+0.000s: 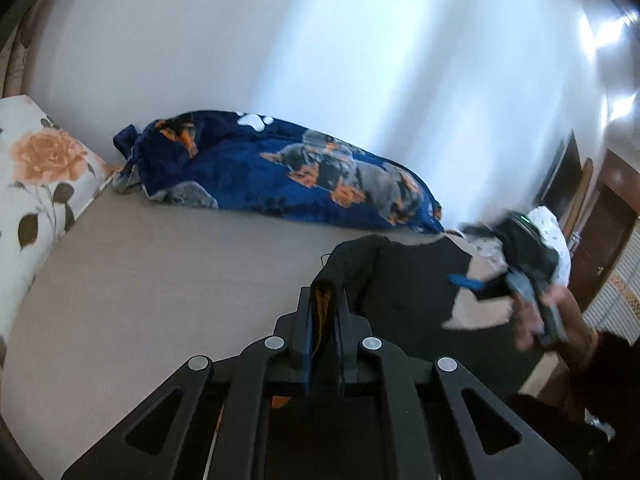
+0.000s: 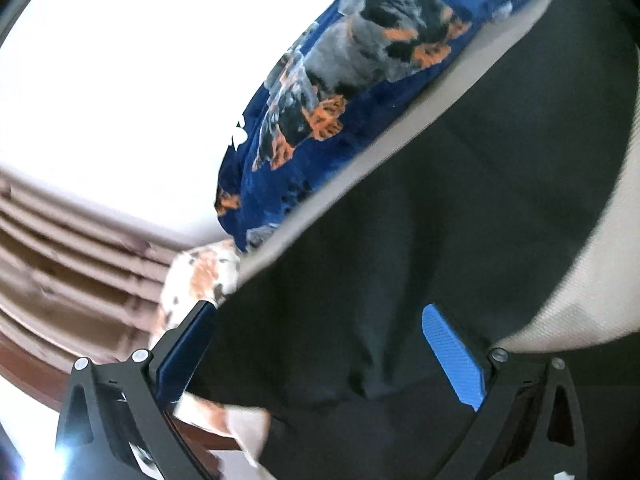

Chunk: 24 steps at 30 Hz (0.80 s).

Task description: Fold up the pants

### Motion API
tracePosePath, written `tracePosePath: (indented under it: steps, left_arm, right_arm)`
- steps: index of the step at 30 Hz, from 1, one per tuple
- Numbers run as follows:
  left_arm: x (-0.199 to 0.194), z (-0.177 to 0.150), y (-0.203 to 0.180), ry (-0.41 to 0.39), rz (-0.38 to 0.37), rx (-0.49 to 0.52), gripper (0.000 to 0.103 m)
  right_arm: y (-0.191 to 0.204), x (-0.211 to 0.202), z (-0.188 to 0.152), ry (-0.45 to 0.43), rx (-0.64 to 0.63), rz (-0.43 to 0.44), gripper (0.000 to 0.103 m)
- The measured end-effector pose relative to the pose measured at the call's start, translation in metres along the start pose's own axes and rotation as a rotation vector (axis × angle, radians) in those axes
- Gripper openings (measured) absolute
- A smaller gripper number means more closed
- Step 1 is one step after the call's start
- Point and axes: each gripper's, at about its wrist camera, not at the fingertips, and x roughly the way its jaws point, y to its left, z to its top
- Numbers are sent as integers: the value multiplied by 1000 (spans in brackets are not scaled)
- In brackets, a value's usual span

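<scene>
1. Left gripper: jaws closed on a raised fold of the black pants, which spread from the tips toward 2 o'clock over the beige bed.
2. Right gripper: jaws wide apart, blue pads exposed; pants cloth lies between and beyond them toward 1 o'clock.
3. Right hand: at 3 o'clock in the left view, blurred, gripping its handle.
4. Dog-print blanket: at 11 o'clock, against the wall.

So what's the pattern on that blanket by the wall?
The blanket is dark blue with dogs and white paw prints, clearest in the left wrist view.
</scene>
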Motion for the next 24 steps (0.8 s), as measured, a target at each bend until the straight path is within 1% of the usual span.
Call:
tracePosePath:
  steps: [1,3,4,7,9,11,12,13,14,15,16,18,21,24]
  left_arm:
    - [-3,-6,-4,3,-4,5,9]
    - [-10,-18,-12,10,-15,13,9]
    - [-12,-23,-15,16,-22,20,9]
    - [-18,-36,-31,37,-22,82,9]
    - [-20,-44,-44,45,-19,144,9]
    - [-23,-53,-59,57,-22,216,9]
    - [-24,-57,-66,64,-22,251,9]
    - [-25,-62,-73,69,-24,285,9]
    - [-26,-67,-80,77,-25,322,10]
    - [-26,-72,-85,85,-25,348,10]
    - [-26,-75,-87,92,-25,362,10]
    - [-27,-77,-82,97,-31,329,11]
    - [-30,-72,-62,89,-22,241,11]
    - [-31,-67,-39,96,-8,148,12]
  right_arm:
    - [-3,6,5,7,24,1,99]
    - [-9,20,14,29,77,0,89]
    - [-13,25,17,47,99,-2,88]
    - [-18,42,21,92,155,-4,87]
    - [-17,53,23,124,171,-34,87]
    - [-14,61,25,153,155,-95,84]
    - [-14,64,24,166,153,-127,74]
    - [-15,68,24,182,162,-161,67]
    - [-17,71,24,195,165,-184,53]
    - [-18,74,24,208,161,-210,41]
    - [-21,75,23,213,158,-236,35]
    - [-26,68,19,189,161,-245,13]
    - [-31,44,6,138,131,-219,8]
    - [-34,7,-22,93,114,-173,7]
